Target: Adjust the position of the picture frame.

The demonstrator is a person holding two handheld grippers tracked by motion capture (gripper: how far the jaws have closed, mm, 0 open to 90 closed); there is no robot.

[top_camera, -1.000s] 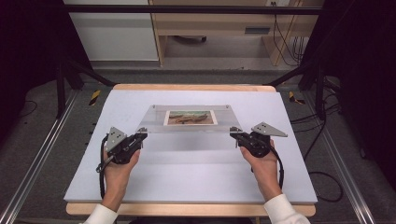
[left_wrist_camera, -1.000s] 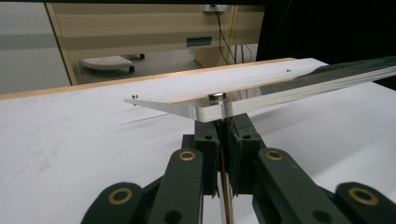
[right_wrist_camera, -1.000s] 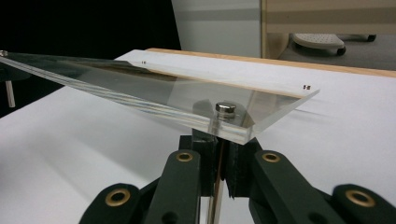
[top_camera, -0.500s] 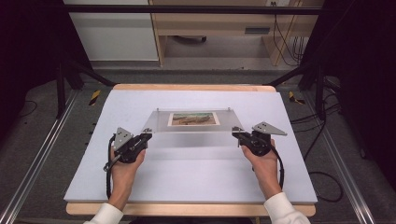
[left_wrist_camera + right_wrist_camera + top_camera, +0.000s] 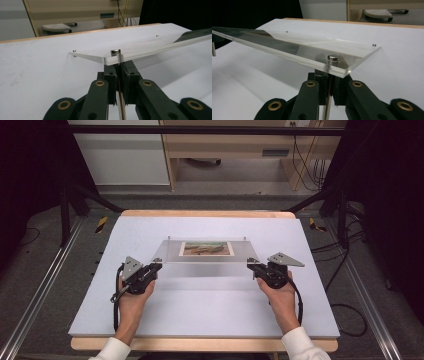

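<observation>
My left fingers [image 5: 119, 75] and right fingers [image 5: 329, 77] each pinch a corner standoff pin of the acrylic frame [image 5: 207, 252], raised above the tabletop [image 5: 200, 310]; next calls for level, matched carrying.

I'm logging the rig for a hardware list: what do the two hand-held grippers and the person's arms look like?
Each hand-held gripper, left and right, is black with a grey three-cornered plate on top and a black cable trailing back along the forearm. The gripper views show black link arms with brass-coloured pivot rings. The person wears white sleeves.
</observation>
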